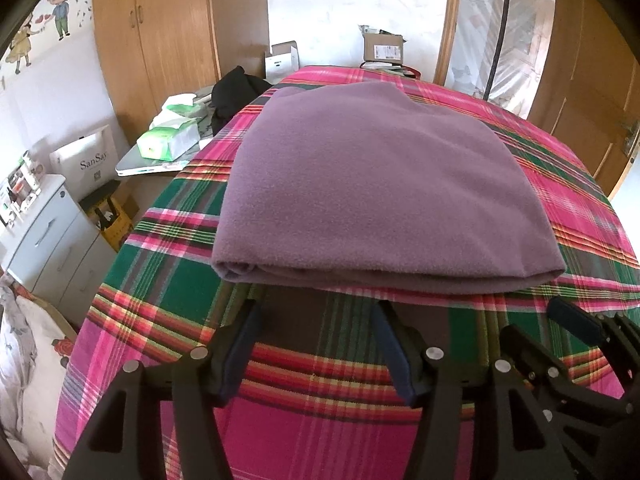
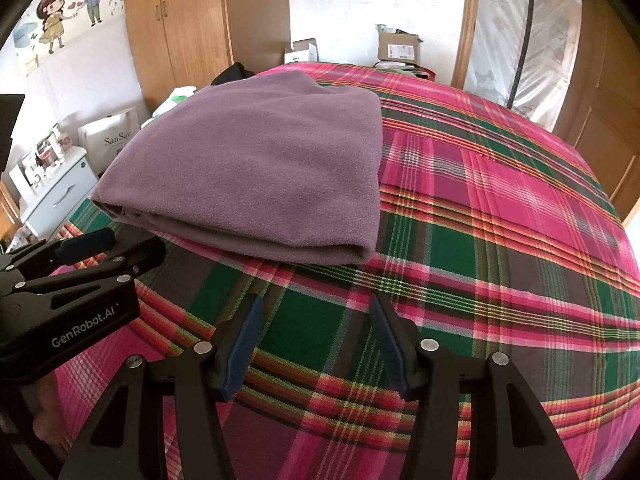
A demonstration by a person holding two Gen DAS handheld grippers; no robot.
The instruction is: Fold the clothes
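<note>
A purple fleece garment (image 1: pixel 372 184) lies folded in a thick flat rectangle on the plaid bed cover (image 1: pixel 320 420). Its folded edge faces me. In the left wrist view my left gripper (image 1: pixel 316 312) hovers just short of that near edge, open, with only plaid cloth between its blue pads. My right gripper (image 1: pixel 548 326) shows at the lower right of that view. In the right wrist view the garment (image 2: pixel 256 168) sits up and to the left, and the right gripper (image 2: pixel 316 304) stands open over the bare cover. The left gripper (image 2: pixel 116 248) shows near the garment's left corner.
Left of the bed, a side table (image 1: pixel 140 168) holds green tissue packs (image 1: pixel 168 140) and a black garment (image 1: pixel 236 92). A white paper bag (image 1: pixel 86 164) and a white drawer unit (image 1: pixel 48 240) stand on the floor. Cardboard boxes (image 1: pixel 382 48) sit past the far end, and wooden wardrobes line the walls.
</note>
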